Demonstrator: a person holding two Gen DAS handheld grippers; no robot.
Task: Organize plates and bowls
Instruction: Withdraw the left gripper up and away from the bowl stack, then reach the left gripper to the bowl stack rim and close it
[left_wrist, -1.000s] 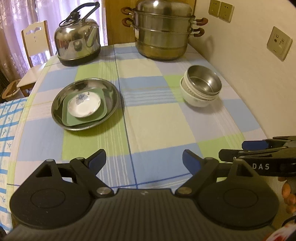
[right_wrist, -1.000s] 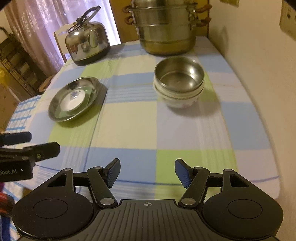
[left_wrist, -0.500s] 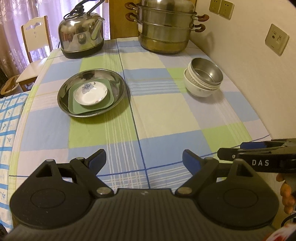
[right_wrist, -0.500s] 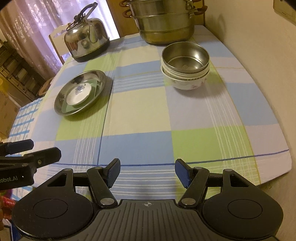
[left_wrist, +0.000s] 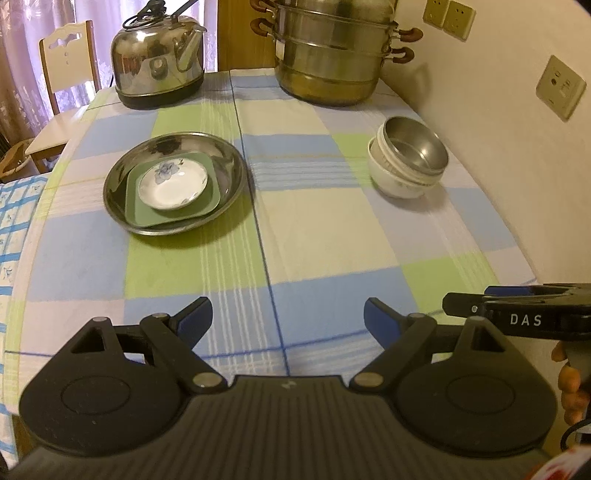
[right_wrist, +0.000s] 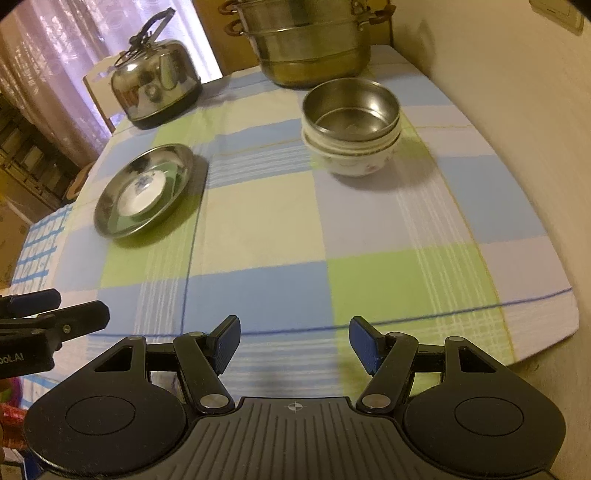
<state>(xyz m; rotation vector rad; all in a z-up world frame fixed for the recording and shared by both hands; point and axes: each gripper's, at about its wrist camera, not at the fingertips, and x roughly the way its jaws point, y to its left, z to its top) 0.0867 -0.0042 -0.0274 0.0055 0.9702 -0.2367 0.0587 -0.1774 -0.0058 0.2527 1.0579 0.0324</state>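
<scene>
On checked tablecloth (left_wrist: 317, 229): white floral saucer (left_wrist: 172, 184) nested on green square plate (left_wrist: 207, 201) in round steel dish (left_wrist: 122, 177); steel bowl (right_wrist: 351, 107) stacked in white bowls (right_wrist: 351, 162). Sorting looks done. My left gripper (left_wrist: 288, 317) wide, right gripper (right_wrist: 294, 341) half-wide, both empty.

Checked tablecloth (left_wrist: 325, 229); steel plate (left_wrist: 229, 184), bowl stack (left_wrist: 395, 184), kettle (left_wrist: 159, 66), steamer pot (left_wrist: 325, 74)

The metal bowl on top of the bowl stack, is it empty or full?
Empty: the metal bowl shows its bare shiny bottom in both views.
</scene>
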